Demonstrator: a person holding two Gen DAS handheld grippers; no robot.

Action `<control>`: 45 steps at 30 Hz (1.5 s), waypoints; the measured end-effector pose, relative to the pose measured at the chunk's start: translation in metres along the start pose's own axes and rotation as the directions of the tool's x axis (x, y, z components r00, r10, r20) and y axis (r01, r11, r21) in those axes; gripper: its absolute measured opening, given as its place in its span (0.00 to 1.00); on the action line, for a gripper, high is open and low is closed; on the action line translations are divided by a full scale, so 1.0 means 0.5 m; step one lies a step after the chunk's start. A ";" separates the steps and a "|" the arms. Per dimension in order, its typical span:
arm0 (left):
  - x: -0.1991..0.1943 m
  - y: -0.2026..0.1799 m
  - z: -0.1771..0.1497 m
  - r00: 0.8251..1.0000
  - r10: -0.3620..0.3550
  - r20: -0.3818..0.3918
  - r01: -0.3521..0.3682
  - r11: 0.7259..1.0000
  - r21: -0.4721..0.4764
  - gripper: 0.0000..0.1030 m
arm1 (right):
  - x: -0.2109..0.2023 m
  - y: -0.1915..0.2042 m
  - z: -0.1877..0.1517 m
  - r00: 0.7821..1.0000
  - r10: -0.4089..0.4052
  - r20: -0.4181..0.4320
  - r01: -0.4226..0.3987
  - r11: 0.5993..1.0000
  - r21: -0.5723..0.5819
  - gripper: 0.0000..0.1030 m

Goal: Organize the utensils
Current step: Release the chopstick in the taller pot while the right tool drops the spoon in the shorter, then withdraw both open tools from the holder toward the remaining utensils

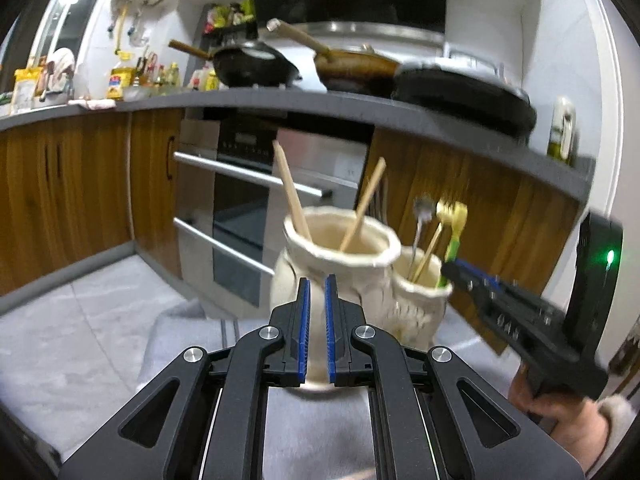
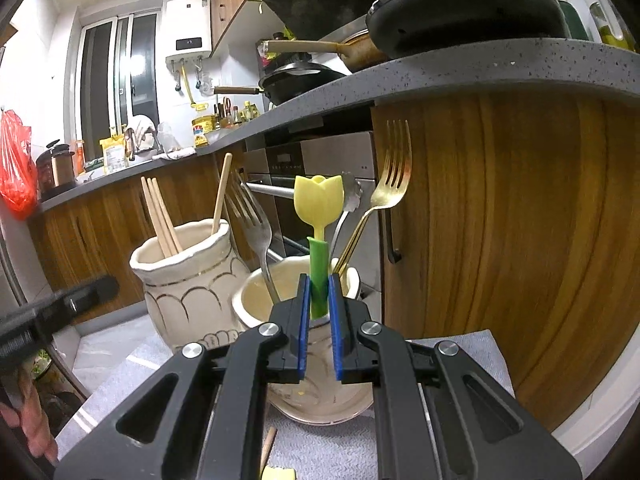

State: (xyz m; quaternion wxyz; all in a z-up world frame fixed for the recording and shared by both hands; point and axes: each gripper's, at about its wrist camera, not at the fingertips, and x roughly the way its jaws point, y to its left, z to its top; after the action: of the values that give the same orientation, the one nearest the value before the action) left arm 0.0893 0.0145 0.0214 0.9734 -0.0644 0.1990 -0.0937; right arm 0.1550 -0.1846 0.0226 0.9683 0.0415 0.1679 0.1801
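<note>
Two cream ceramic holders stand on a grey cloth. The larger holder (image 1: 340, 264) (image 2: 188, 276) holds wooden chopsticks (image 2: 160, 216). The smaller holder (image 2: 288, 292) (image 1: 420, 300) holds a silver fork (image 2: 256, 232), a gold fork (image 2: 384, 188) and a silver spoon (image 2: 350, 196). My right gripper (image 2: 319, 284) is shut on the green stem of a yellow tulip-shaped utensil (image 2: 318, 200), which stands upright in the smaller holder; the gripper also shows in the left wrist view (image 1: 450, 266). My left gripper (image 1: 318, 286) hovers just before the larger holder, jaws nearly together with nothing between them.
A wooden cabinet (image 2: 500, 240) stands close behind the holders, with an oven (image 1: 248, 208) to its left under a grey countertop (image 2: 440, 76) holding pans. A wooden stick (image 2: 268, 448) and a yellow item lie on the cloth (image 2: 460, 356) near me.
</note>
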 end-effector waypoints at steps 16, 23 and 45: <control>0.013 -0.023 -0.018 0.999 0.003 -0.035 -0.001 0.998 0.059 0.21 | -0.010 -0.003 0.001 1.000 -0.015 0.014 0.015 1.000 0.009 0.28; 0.012 -0.025 -0.016 0.999 0.013 -0.041 -0.010 0.997 0.071 0.37 | -0.027 -0.027 0.011 1.000 -0.022 0.011 0.021 0.998 0.058 0.67; -0.055 -0.041 -0.061 0.994 0.090 -0.061 -0.083 0.991 0.105 0.92 | -0.139 -0.038 -0.051 0.994 -0.048 -0.095 0.051 0.998 0.023 0.95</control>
State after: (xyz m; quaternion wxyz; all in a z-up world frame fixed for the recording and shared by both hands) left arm 0.0489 -0.0026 0.0073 0.9715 -0.0026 0.2284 -0.0633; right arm 0.0916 -0.2271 0.0173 0.9629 0.0410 0.2168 0.1556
